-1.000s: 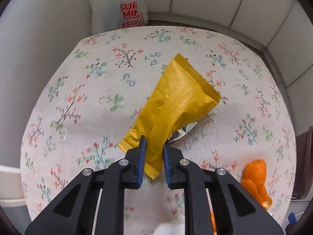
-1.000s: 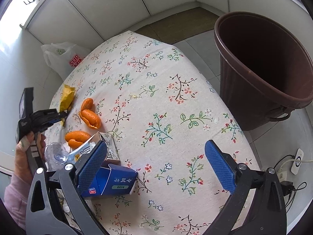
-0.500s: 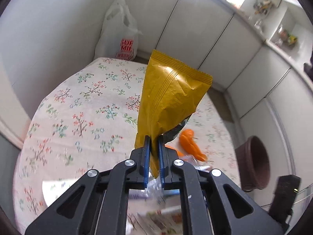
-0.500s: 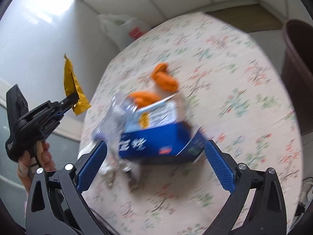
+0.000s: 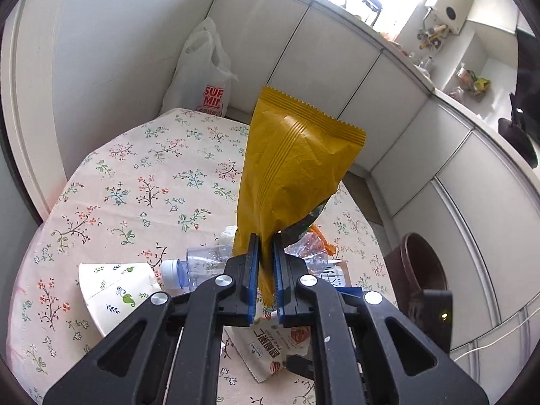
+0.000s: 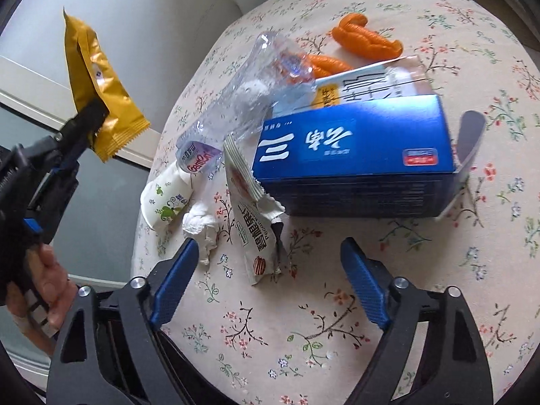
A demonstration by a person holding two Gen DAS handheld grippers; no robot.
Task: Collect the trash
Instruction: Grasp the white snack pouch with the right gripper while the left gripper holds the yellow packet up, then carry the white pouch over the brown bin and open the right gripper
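Left wrist view:
- Left gripper (image 5: 266,266): blue pads clamped tight on the lower end of a crinkled yellow foil snack wrapper (image 5: 290,172), which stands up above the round table with a floral cloth (image 5: 135,182).
- Under it: a crushed clear plastic bottle with a pale blue cap (image 5: 199,265), a white paper cup with green leaf print (image 5: 114,295) on its side, and a white torn snack packet with printed text (image 5: 270,351).
- Bin: a dark brown plastic bucket (image 5: 422,266) on the floor to the right of the table.
- Background: a white plastic shopping bag with red lettering (image 5: 202,74) against the wall.

Right wrist view:
- Right gripper (image 6: 266,283): jaws wide apart and just been narrowing, nothing between them; it hangs over the cloth just short of the torn packet (image 6: 260,236).
- Pile: a blue cardboard box with white characters (image 6: 354,155), the bottle (image 6: 243,101), the cup (image 6: 165,202), a crumpled white tissue (image 6: 200,226), two orange ridged rubbery pieces (image 6: 364,38).
- Left side: a hand (image 6: 44,290) holds the other gripper (image 6: 91,118), the yellow wrapper (image 6: 98,87) pinched and clear of the table.
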